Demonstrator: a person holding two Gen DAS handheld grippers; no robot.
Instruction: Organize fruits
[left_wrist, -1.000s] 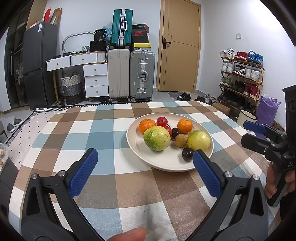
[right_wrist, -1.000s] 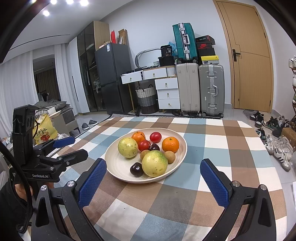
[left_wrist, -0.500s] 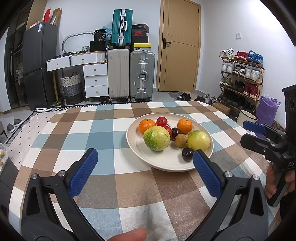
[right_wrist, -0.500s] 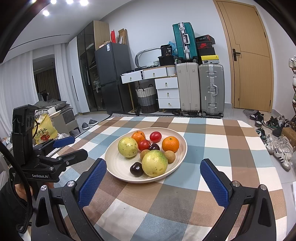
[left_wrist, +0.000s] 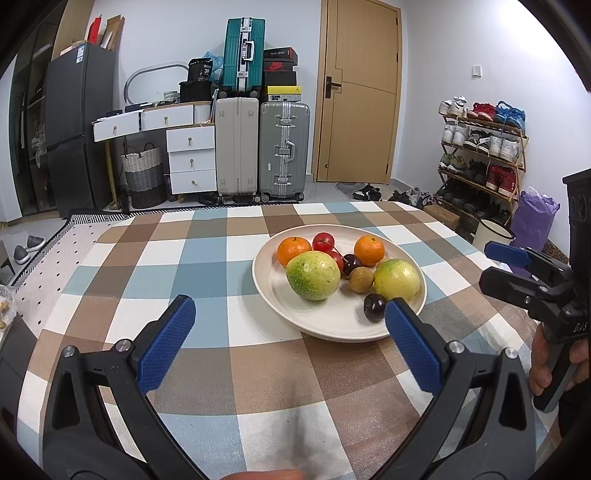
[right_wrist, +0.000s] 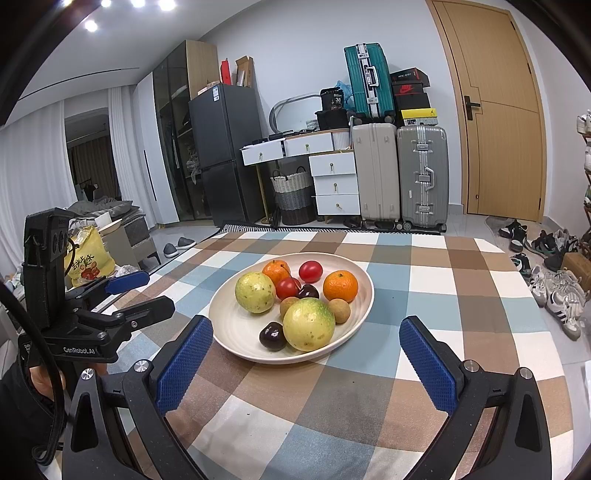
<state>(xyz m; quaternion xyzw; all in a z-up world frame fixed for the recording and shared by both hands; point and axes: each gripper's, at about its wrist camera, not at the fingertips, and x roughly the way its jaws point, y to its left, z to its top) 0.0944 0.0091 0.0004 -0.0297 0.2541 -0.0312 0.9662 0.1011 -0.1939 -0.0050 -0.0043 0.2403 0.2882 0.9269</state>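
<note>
A cream plate (left_wrist: 280, 295) (right_wrist: 236, 332) sits mid-table and holds all the fruit: two green-yellow passion fruits (left_wrist: 313, 275) (right_wrist: 308, 324), two oranges (left_wrist: 369, 250) (right_wrist: 340, 285), red cherry tomatoes (left_wrist: 323, 242) (right_wrist: 310, 271), dark cherries (left_wrist: 374, 307) (right_wrist: 273, 335) and small brown longans (left_wrist: 361, 279) (right_wrist: 339, 310). My left gripper (left_wrist: 290, 317) is open, hovering near the plate's front edge with nothing between its fingers. My right gripper (right_wrist: 306, 345) is open too, its blue pads straddling the plate's near rim from the other side. Each gripper shows at the edge of the other's view.
The checked tablecloth (left_wrist: 207, 258) covers the table. Beyond its far edge stand suitcases (left_wrist: 282, 147), white drawers (left_wrist: 190, 158), a black fridge (left_wrist: 74, 125) and a door (left_wrist: 360, 92). A shoe rack (left_wrist: 480, 147) lines the right wall.
</note>
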